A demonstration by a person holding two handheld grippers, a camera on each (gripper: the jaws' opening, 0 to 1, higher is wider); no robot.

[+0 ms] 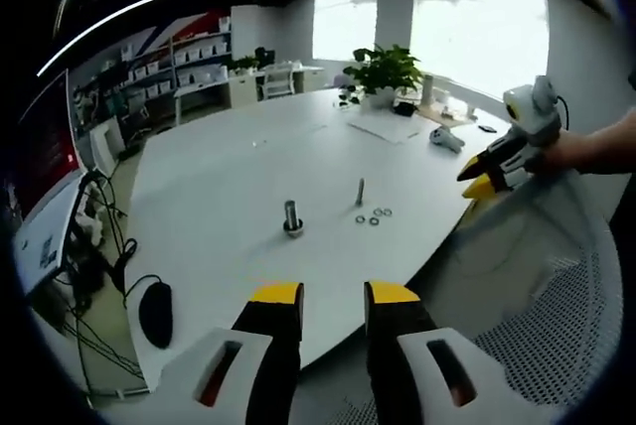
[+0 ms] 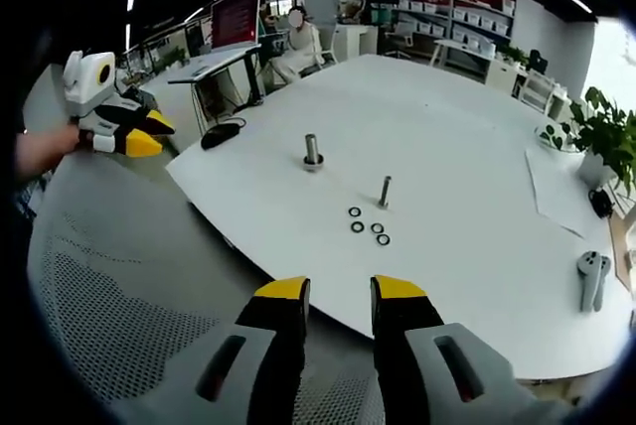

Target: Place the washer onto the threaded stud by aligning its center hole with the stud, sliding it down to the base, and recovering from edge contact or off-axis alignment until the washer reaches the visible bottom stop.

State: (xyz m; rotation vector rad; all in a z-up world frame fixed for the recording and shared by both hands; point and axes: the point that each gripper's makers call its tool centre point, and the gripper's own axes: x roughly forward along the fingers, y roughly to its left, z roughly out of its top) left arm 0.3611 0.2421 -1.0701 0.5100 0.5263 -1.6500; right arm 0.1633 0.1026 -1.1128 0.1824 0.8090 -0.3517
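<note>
Several small washers (image 2: 368, 226) lie flat on the white table (image 2: 467, 147), just in front of a thin upright threaded stud (image 2: 384, 191). A thicker metal post (image 2: 312, 150) stands to its left. In the left gripper view the washers (image 1: 373, 215) sit right of the stud (image 1: 360, 190) and the post (image 1: 292, 218). My left gripper (image 1: 333, 296) is open and holds nothing, hovering off the table's near edge. My right gripper (image 2: 340, 291) is open too, well short of the washers. Each gripper also shows in the other's view: right gripper (image 1: 479, 179), left gripper (image 2: 154, 135).
A grey mesh chair back (image 2: 109, 326) lies between the grippers and the table edge. A black mouse (image 1: 154, 311) and cables sit left. A white controller (image 2: 591, 279), a paper sheet (image 1: 388, 127) and a potted plant (image 1: 383, 68) are farther off. A person sits at a distant desk.
</note>
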